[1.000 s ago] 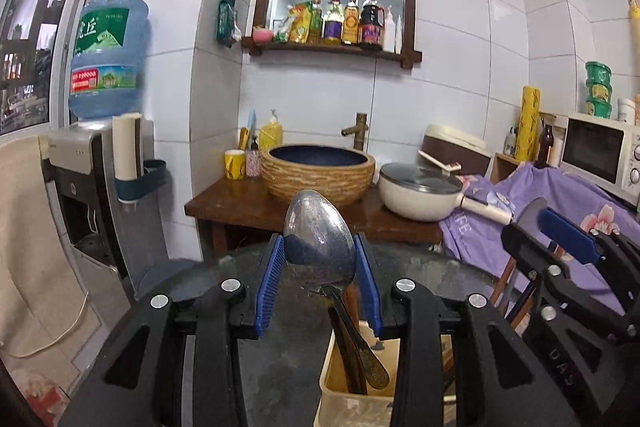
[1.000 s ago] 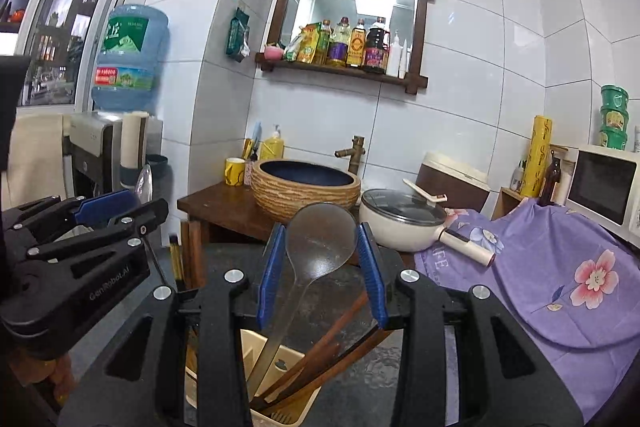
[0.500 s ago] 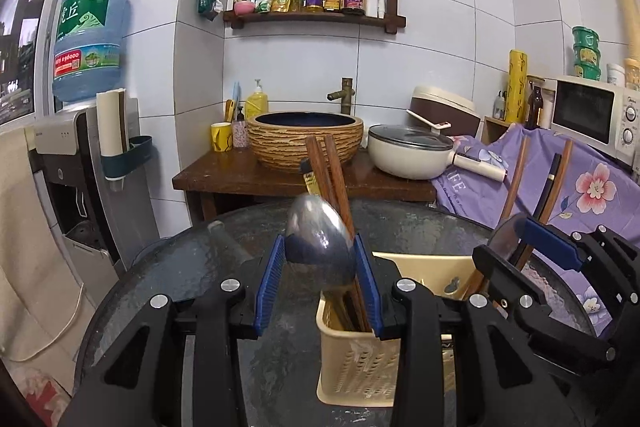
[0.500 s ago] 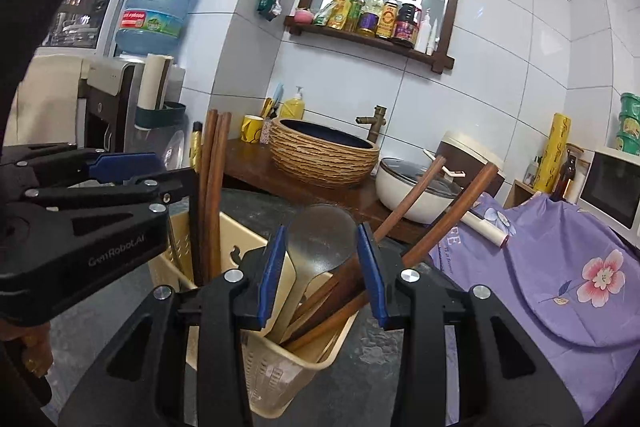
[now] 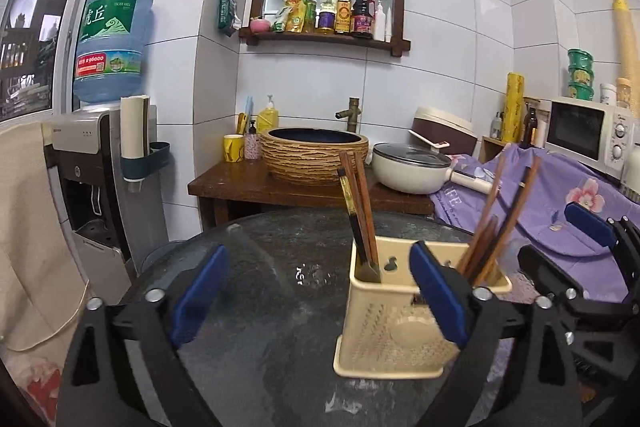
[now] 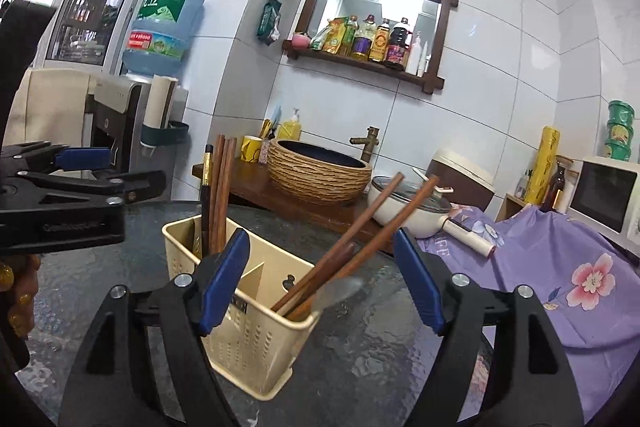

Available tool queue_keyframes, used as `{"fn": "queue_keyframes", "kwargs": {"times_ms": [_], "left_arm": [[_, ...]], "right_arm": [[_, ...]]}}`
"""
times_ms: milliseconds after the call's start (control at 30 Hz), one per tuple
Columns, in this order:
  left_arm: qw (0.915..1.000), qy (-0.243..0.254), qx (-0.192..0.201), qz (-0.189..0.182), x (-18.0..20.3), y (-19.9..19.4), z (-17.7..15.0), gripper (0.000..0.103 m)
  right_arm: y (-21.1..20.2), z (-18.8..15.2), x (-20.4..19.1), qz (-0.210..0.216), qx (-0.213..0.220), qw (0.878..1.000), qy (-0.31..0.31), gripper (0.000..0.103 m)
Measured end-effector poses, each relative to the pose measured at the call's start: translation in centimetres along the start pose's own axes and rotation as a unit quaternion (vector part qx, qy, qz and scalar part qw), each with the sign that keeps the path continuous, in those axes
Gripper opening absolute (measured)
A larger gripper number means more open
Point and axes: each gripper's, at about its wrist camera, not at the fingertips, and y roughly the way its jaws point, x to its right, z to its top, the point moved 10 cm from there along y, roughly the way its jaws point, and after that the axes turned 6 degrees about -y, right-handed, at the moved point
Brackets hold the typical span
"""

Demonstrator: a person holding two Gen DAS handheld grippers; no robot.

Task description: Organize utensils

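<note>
A cream plastic utensil holder (image 5: 394, 327) (image 6: 256, 323) stands on the dark round glass table (image 5: 256, 307). Upright wooden chopsticks (image 5: 358, 203) (image 6: 218, 187) fill its left compartment. Leaning chopsticks (image 5: 496, 223) (image 6: 360, 231) fill its right compartment, with a clear spoon (image 6: 338, 291) among them. My left gripper (image 5: 320, 293) is open and empty, just left of the holder. My right gripper (image 6: 320, 279) is open and empty, right above the holder's right compartment. The metal spoon is out of sight.
Behind the table stand a wooden washstand with a woven basin (image 5: 314, 155) and a white pan (image 5: 410, 167). A purple flowered cloth (image 6: 560, 259) covers furniture at right, under a microwave (image 5: 586, 131). A water dispenser (image 5: 88, 163) stands at left.
Both grippers have opened and let go of their spoons. The clear spoon now lies in the holder's right compartment. Both grippers have drawn back and lowered toward the table.
</note>
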Motion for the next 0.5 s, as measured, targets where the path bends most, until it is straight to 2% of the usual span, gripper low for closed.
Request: {"fn": "queue_keyframes", "kwargs": {"times_ms": [67, 200, 267, 500], "left_arm": [[1.0, 0.007, 0.002, -0.006, 0.0, -1.5, -0.9, 0.097], [0.9998, 0.021, 0.004, -0.004, -0.2, -4.5, -3.3, 0.097], [0.9997, 0.025, 0.001, -0.007, -0.3, -6.3, -5.0, 0.097], [0.9996, 0.011, -0.024, -0.013, -0.4, -11.7, -10.2, 0.097]], "right_arm": [[-1.9, -0.5, 0.3, 0.006, 0.0, 1.0, 0.017, 0.085], [-5.6, -2.1, -0.3, 0.028, -0.005, 0.999, 0.03, 0.087], [-7.8, -3.5, -0.9, 0.037, -0.012, 0.999, 0.036, 0.092], [-14.1, -9.6, -2.7, 0.084, -0.046, 0.99, 0.107, 0.095]]}}
